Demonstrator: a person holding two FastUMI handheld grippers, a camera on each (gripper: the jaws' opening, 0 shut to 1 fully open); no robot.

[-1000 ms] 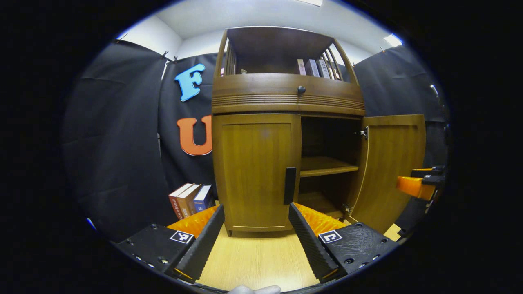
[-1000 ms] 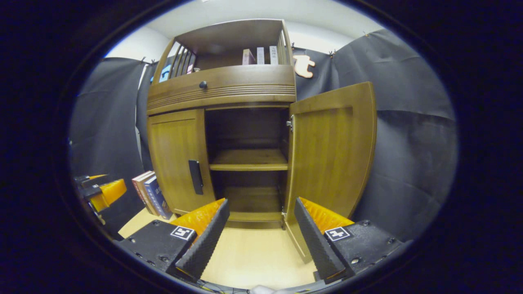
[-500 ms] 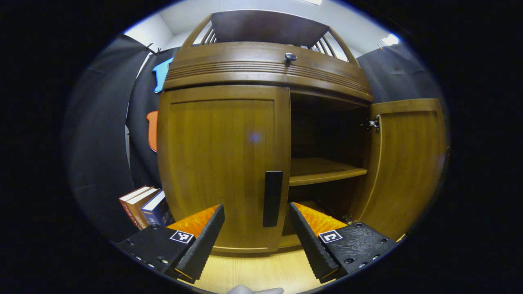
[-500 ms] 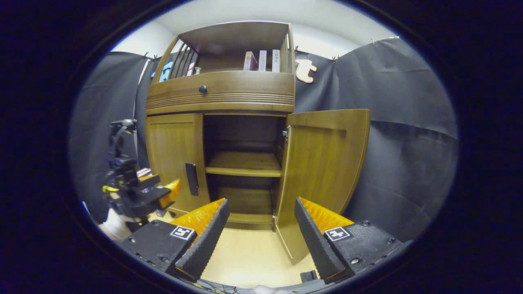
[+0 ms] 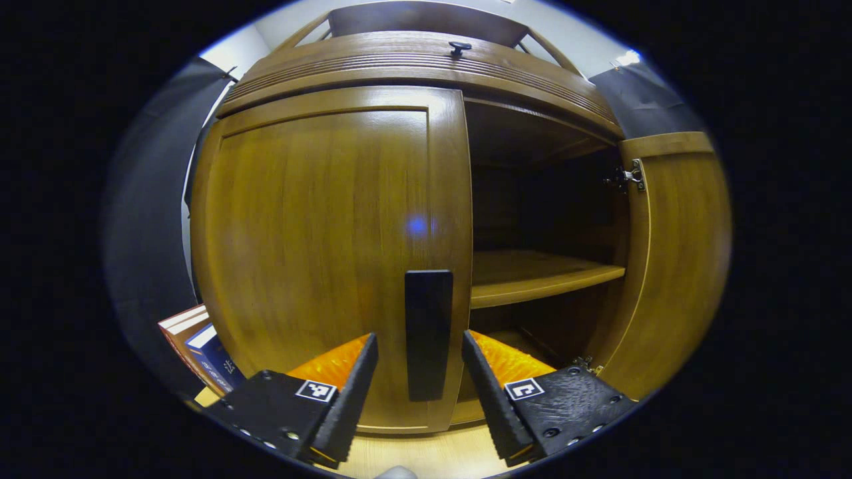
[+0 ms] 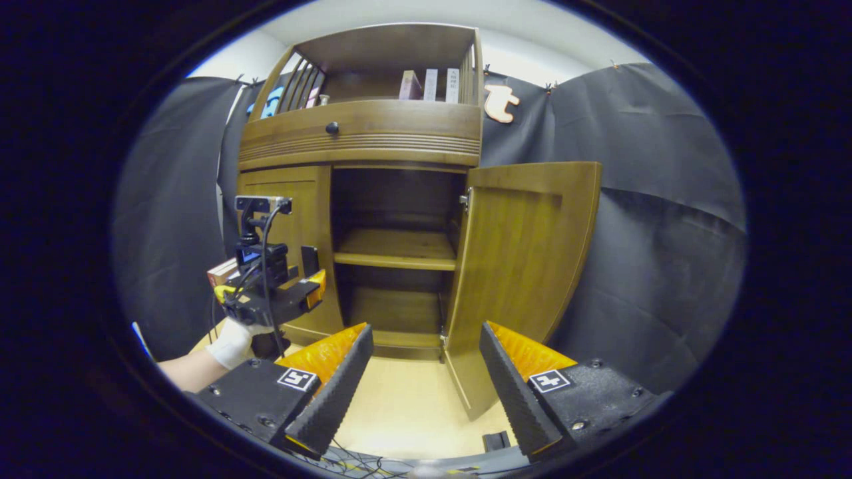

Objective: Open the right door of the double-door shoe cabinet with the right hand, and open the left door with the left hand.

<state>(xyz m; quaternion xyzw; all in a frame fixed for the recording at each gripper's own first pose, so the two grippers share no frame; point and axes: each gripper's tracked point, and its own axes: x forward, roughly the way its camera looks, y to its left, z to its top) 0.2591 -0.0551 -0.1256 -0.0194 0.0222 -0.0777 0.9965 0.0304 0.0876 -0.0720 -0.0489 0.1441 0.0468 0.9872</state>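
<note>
We face the cabinet (image 6: 363, 136) with its right door (image 6: 526, 266) swung wide toward 3 o'clock, so half the task looks done. The left door (image 5: 326, 246) is shut, which is why we bring the left gripper (image 5: 419, 392) close, its jaws spread and straddling the handle (image 5: 428, 342) at 6 o'clock, ready, we judge, to close and pull. The right gripper (image 6: 423, 382) hangs back, jaws released and empty, clear of the open door. The left gripper view gives us the handle's alignment and the hinge (image 5: 626, 177); the right gripper view shows the gloved hand (image 6: 233, 342) carrying the left gripper at 9 o'clock and the books (image 6: 429, 85) on top.
</note>
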